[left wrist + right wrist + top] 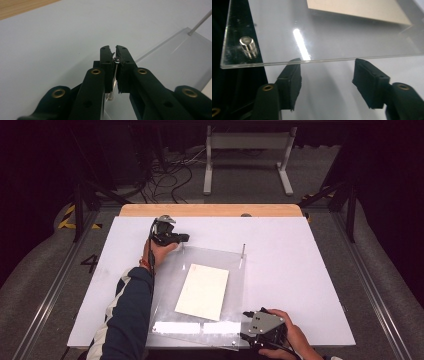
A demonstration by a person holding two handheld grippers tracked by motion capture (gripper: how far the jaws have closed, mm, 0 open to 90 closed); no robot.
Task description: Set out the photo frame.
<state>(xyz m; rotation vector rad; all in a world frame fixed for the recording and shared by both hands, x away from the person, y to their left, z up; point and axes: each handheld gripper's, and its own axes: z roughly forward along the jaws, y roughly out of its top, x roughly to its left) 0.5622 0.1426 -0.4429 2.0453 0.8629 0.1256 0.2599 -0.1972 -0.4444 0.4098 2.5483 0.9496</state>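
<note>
Clear plastic sheet (220, 265): it sits raised on metal pins over the white counter (300, 270), with a cream card (202, 291) lying under or on it near the middle.
Right tool (250, 327): near you at the sheet's front right corner, jaws parted and holding nothing; in the right gripper view the sheet's edge (319, 60) lies just past the tips, with a short metal stud (248, 47) at the corner.
Right hand (290, 335): low, wrapped round the tool from behind.
Left tool (113, 53): at the far left corner, clenched on a thin upright pin (113, 82).
Left hand (159, 251): forearm stretched forward, tool turned sideways.
Advice: keep your pinch square on the pin, pull straight along it, and steady the sheet with your right.
</note>
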